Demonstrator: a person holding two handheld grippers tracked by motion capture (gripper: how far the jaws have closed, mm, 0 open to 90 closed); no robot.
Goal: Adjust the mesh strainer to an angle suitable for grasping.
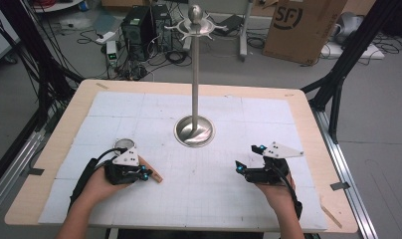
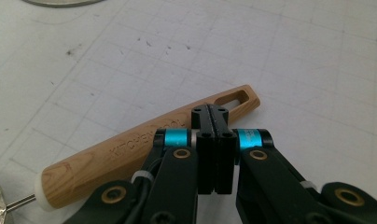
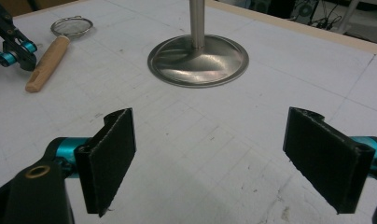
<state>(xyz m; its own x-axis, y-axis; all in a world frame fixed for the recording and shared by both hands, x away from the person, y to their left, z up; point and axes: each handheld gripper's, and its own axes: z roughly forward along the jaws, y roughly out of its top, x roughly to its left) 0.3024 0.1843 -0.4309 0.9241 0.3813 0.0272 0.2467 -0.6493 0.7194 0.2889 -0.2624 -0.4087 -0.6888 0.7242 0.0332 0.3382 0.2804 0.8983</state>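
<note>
The strainer [image 3: 71,25] (wooden handle) is lying at the lower left of the desk [image 1: 298,112]; the left claw [image 2: 214,119] is sitting closed above its handle, gripping nothing, while the right claw [image 3: 224,154] is gaping wide near the metal stand [image 1: 194,130].

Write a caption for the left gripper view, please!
Shut left gripper poised over a wooden strainer handle on the white table mat.
</note>
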